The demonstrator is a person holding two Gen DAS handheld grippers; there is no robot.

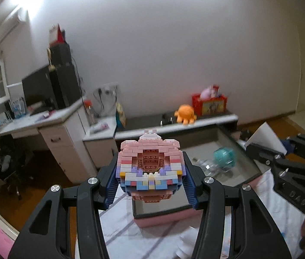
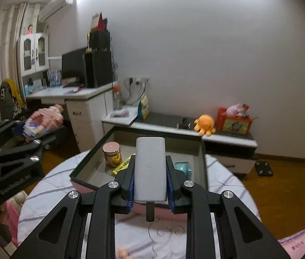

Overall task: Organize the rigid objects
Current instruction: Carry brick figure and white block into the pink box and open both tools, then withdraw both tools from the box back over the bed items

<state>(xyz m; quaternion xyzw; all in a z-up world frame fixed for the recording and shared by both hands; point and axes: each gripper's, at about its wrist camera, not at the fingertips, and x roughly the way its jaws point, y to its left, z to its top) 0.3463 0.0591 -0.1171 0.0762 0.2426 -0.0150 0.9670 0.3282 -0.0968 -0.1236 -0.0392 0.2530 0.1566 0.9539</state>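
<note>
Left claw (image 1: 150,172) gripping brick model (image 1: 150,161), right claw (image 2: 150,183) clamping white block (image 2: 150,168), block's lower end hidden.

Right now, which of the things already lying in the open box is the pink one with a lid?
The pink lidded jar, standing upright in the grey box's far left corner. The yellow packet beside it lies flat, and the teal object sits to the right.

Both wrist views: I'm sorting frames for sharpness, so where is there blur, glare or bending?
Left wrist view: the brick model in the left tool is sharp, the desk and the right tool smear, ceiling lights blow out, and the wall bows. Right wrist view: the white block in the right tool is crisp, the left tool and its bricks blur, with glare on top.
</note>
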